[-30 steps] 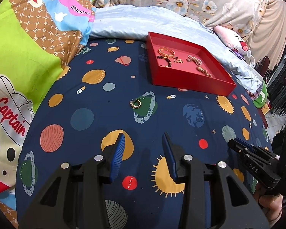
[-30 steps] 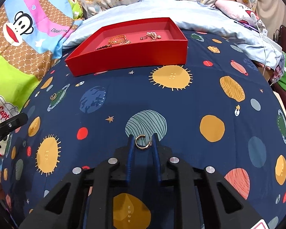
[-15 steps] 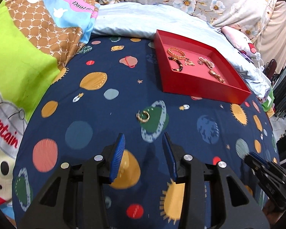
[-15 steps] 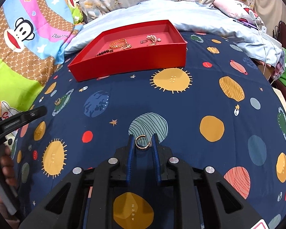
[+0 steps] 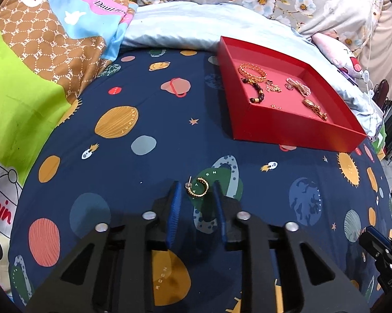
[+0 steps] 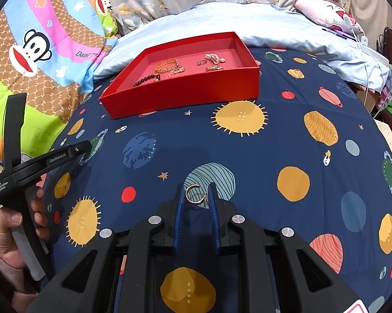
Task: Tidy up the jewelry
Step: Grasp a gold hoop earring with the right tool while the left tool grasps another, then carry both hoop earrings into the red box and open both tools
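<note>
My left gripper (image 5: pixel 197 191) is low over the sheet (image 5: pixel 154 120), jaws apart, with a gold hoop (image 5: pixel 198 187) lying on the fabric between the fingertips. Neither pad looks to be touching it; it sits on the green ringed-planet print, post sticking up at its left end. Not gripped.

My right gripper (image 6: pixel 196 191) has its jaws pinched in on a second hoop (image 6: pixel 194 194), a thin gold C-shaped one, open side toward the right finger. It sits up between the two blue pads (image 6: pixel 179 208), at their tips, above the striped teal planet print. Left pad contact looks clear; on the right side the hoop's end meets the pad.

Tray (image 5: pixel 295 130), red, sits on the sheet far ahead and to the right in the left view, ahead and slightly left in the right view (image 6: pixel 190 99). Well apart from both grippers. Inside it: a gold chain bracelet (image 5: pixel 252 71), a dark bead bracelet (image 5: pixel 257 92), a pinkish pearl piece (image 5: pixel 299 87), a small gold item (image 5: pixel 314 108) near the front right, plus tiny bits I can't make out.

In the right view the left gripper (image 6: pixel 87 146) shows at the left edge, held by my left hand (image 6: pixel 13 224). In the left view a bit of the right gripper (image 5: pixel 378 247) pokes in at lower right.

Cartoon blanket (image 5: pixel 26 78) at left, pale blue quilt (image 5: pixel 185 28) behind the tray.
</note>
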Available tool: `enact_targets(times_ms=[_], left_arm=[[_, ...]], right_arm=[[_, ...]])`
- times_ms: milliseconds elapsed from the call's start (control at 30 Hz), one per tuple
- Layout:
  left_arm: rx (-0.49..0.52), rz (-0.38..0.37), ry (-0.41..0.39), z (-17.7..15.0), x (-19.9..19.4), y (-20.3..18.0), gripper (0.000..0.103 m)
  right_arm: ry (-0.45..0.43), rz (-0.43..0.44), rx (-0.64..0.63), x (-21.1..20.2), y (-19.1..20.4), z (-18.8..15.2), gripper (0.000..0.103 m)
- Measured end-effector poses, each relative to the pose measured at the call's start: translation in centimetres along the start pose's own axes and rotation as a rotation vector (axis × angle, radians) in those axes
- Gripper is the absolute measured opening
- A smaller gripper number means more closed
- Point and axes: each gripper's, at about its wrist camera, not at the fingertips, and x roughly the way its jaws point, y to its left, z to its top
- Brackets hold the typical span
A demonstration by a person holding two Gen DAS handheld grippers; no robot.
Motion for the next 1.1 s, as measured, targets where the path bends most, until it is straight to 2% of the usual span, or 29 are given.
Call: enact_targets(times_ms=[67,400,1100], left_arm=[[0.006,-0.004,0.0,-0.1,0.0,-0.1,0.016],[0.033,-0.035,-0.006,-0.3,-0.5,-1.0,0.016],[0.095,-0.14,-0.086,-1.1,-8.4,-5.5,0.016]], right_arm=[[-0.001,0.001,-0.002,0.0,0.1,0.0,0.017],[-0.007,0.007,-0.003,-0.2,0.4,0.2,0.017],[-0.125,0.047,-0.038,-5.8,1.7,1.7,0.017]])
